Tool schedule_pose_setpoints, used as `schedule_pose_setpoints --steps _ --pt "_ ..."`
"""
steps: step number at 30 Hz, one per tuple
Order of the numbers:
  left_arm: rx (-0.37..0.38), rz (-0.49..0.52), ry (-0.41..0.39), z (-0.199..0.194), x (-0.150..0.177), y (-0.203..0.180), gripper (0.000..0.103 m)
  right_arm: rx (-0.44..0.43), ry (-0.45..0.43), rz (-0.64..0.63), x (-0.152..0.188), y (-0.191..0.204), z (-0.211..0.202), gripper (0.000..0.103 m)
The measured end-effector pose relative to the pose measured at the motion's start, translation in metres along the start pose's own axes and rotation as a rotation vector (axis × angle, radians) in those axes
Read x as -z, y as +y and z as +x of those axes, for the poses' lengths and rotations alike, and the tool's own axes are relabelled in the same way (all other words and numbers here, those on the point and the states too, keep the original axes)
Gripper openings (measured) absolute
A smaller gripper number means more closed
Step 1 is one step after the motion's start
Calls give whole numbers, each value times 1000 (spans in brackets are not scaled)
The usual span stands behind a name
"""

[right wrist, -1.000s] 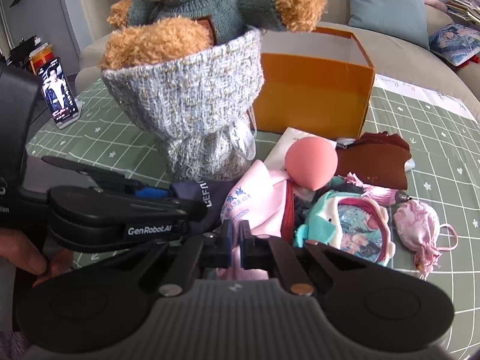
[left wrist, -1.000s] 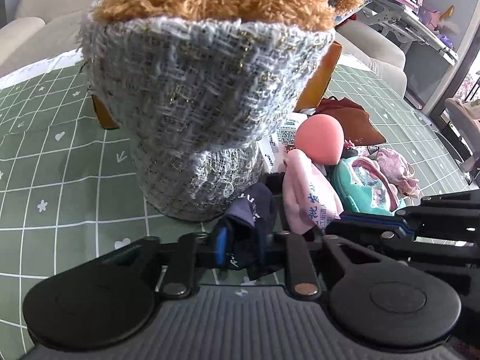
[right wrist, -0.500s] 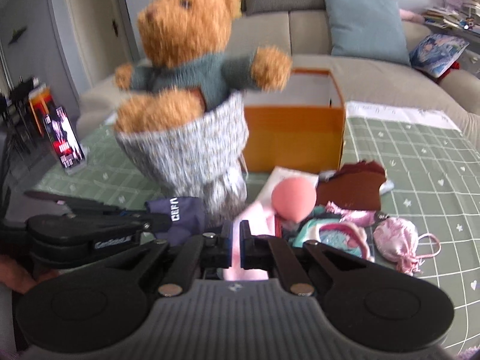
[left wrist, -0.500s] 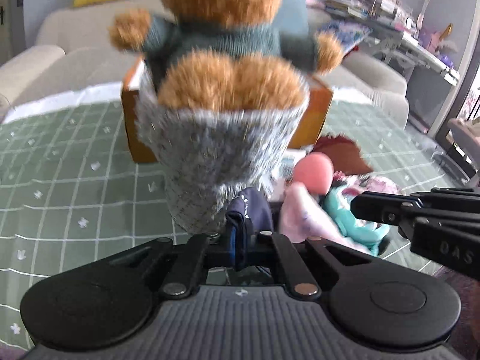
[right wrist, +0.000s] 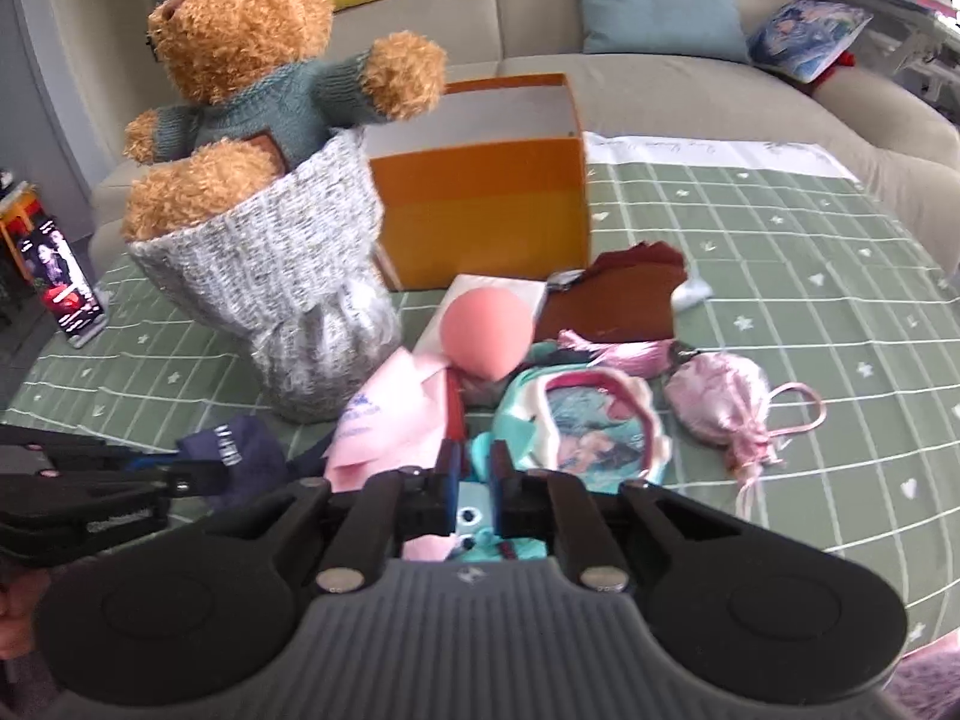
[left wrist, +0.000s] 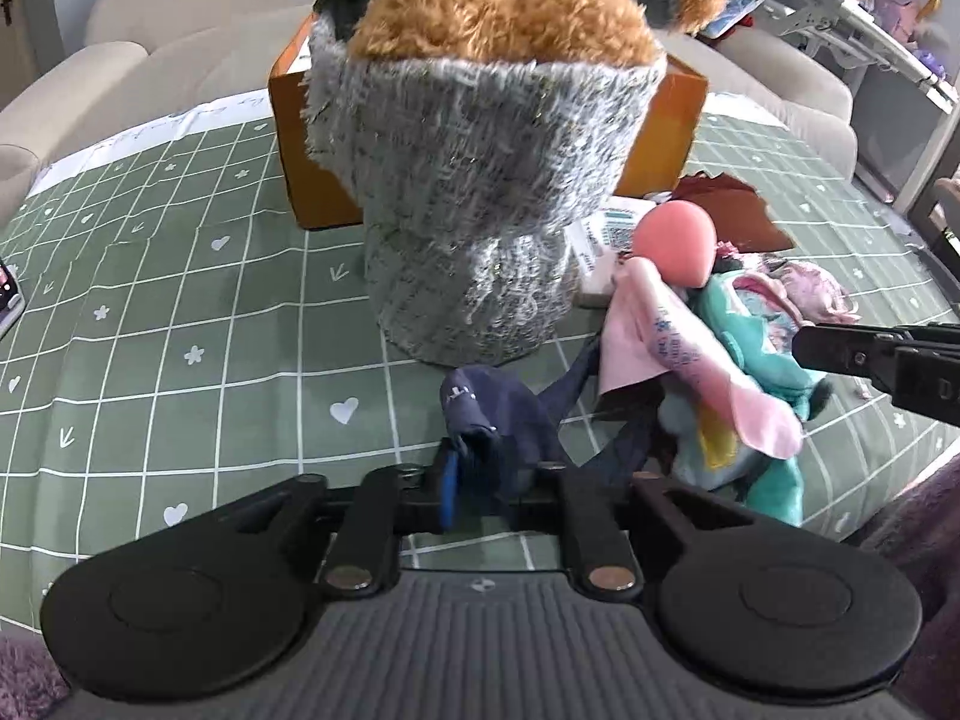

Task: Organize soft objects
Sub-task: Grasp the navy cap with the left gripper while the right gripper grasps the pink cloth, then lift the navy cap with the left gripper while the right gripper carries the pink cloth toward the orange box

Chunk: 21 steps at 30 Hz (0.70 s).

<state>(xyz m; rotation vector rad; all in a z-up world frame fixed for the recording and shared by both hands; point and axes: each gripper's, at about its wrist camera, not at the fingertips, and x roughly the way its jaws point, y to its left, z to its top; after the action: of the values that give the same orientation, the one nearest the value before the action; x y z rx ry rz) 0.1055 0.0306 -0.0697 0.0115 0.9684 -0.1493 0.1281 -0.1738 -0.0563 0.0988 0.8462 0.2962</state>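
My left gripper point(left wrist: 489, 480) is shut on a navy blue cloth point(left wrist: 498, 420), held just above the green mat; it also shows in the right wrist view point(right wrist: 231, 450). My right gripper point(right wrist: 474, 486) has its jaws a little apart around a teal plush edge point(right wrist: 480, 516), with a pink cloth point(right wrist: 390, 420) draped at its left finger. A teddy bear point(right wrist: 252, 60) sits in a grey knitted pouch point(right wrist: 282, 276). An open orange box point(right wrist: 486, 204) stands behind it. A pink ball point(right wrist: 486, 333) rests on the pile.
A teal pouch point(right wrist: 594, 420), a pink satin drawstring bag point(right wrist: 720, 396), a brown cloth point(right wrist: 618, 300) and a white paper point(right wrist: 504, 294) lie on the green checked mat point(right wrist: 780, 276). A phone on a stand point(right wrist: 57, 276) stands far left. A sofa runs behind.
Both grippers have pulled back toward the near edge, dragging the navy cloth and the pink cloth out from the pile. The right jaws have opened slightly.
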Motion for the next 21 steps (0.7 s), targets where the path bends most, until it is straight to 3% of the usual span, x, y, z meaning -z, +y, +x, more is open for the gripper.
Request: schedule_pose_setpoints --steps 1,3,8,11,13,15,17,21 --pt "-11 1 1 1 2 0 46 -12 0 -10 1 3 1 17" --pt "-18 2 5 4 3 1 59 -42 -13 -35 2 11 1 40" --pt "-58 -15 -26 10 0 4 74 -81 -13 -132 5 34 10 44" --pt "-57 -66 -61 10 -6 13 75 -78 -6 -168 6 42 17 44" --pt "-56 -83 -54 16 -9 17 75 -69 -2 -187 5 46 25 40" --pt "-52 -90 -39 20 -10 17 75 -73 17 -187 2 46 33 10" --pt "-42 -85 -28 24 -10 15 75 -70 30 -184 2 45 37 1" --pt "-42 -80 -6 32 -8 12 73 -50 -39 -138 -3 35 27 0"
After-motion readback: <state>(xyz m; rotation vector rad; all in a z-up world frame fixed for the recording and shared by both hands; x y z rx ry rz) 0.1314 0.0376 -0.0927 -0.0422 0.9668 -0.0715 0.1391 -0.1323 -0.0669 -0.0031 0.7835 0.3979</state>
